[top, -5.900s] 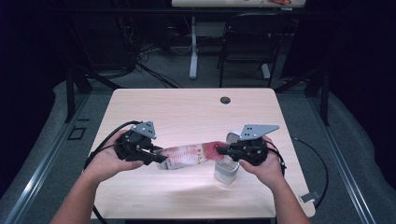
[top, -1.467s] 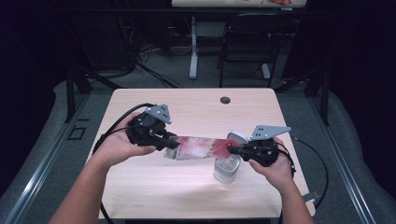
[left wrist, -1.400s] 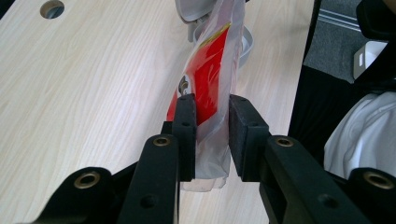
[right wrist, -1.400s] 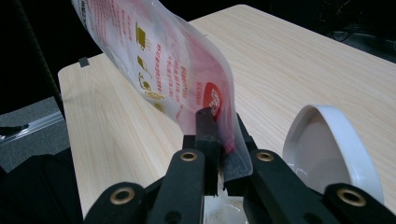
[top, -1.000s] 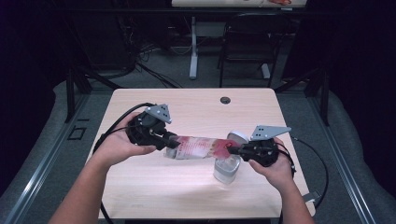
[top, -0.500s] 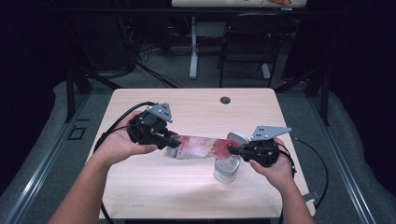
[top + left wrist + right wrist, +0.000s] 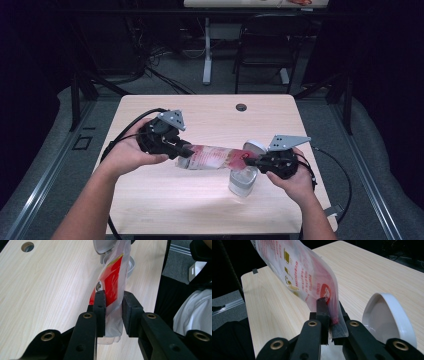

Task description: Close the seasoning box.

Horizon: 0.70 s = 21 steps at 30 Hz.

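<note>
Translucent plastic film, printed red with small yellow and white markings, forms the pouch (image 7: 215,156) held above the near half of the light wood-grain table (image 7: 210,115). It is stretched nearly level between the two tools. The left gripper (image 7: 186,149) is clamped on the pouch's left end; in the left gripper view the black padded jaws pinch the film flat between them, and the crumpled clear edge of the pouch (image 7: 110,290) hangs below the pads. The right gripper (image 7: 250,161) is clamped on the pouch's right end; in the right gripper view the jaws meet on a seam of the pouch (image 7: 312,277) beside a round red mark.

The printed text on the pouch is too small and blurred to read. Its contents cannot be made out through the film.

Below the pouch's right end stands a clear, roughly cylindrical container (image 7: 242,181) on the table, partly covered by the right gripper and the hand. A round white lid (image 7: 254,146) shows just beyond that gripper; whether it is hinged to the container cannot be told. In the right gripper view the lid (image 7: 387,317) is smooth, glossy and dished, cut off at the frame's lower edge.

A small dark round grommet hole (image 7: 241,107) sits at the table's far edge.
</note>
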### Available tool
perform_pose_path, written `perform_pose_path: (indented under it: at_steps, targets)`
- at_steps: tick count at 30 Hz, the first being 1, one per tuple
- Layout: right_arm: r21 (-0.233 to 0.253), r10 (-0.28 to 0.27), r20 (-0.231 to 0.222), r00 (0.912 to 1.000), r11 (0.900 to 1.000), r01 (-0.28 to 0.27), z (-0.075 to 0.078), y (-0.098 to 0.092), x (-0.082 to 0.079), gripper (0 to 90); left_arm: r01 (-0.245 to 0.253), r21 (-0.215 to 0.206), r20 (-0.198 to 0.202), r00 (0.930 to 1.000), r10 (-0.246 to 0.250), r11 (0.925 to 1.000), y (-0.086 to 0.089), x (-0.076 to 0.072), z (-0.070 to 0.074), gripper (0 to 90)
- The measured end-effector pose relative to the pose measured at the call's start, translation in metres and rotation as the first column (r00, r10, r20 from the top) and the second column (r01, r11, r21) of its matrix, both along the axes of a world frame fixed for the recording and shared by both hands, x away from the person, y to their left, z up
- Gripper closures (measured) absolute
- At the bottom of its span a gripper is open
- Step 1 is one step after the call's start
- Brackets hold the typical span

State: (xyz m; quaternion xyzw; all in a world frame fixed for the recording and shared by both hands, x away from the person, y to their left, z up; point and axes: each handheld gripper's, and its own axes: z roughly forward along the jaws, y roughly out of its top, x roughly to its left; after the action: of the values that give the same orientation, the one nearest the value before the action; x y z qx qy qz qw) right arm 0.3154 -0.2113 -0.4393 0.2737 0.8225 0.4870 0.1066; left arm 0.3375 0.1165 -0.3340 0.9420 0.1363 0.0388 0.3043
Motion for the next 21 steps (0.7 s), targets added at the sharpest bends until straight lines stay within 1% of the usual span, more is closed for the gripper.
perform_pose_path:
  at_steps: [12,19,21]
  targets:
    - [0.002,-0.002,-0.005,1.0000,1.000,0.002,-0.0020,-0.0007,0.0007,87.1,0.003,-0.002,0.001,1.0000,-0.003,1.0000,-0.0020,0.0009,0.0011,76.1]
    - [-0.001,-0.002,-0.007,1.0000,1.000,0.002,-0.0020,-0.0012,0.0006,87.4,0.007,0.004,0.006,1.0000,-0.007,1.0000,-0.0033,0.0010,0.0026,76.6]
    - [-0.002,-0.002,-0.007,1.0000,1.000,0.002,-0.0019,-0.0012,0.0004,87.5,0.006,-0.001,0.007,1.0000,-0.006,1.0000,-0.0040,0.0009,0.0028,76.6]
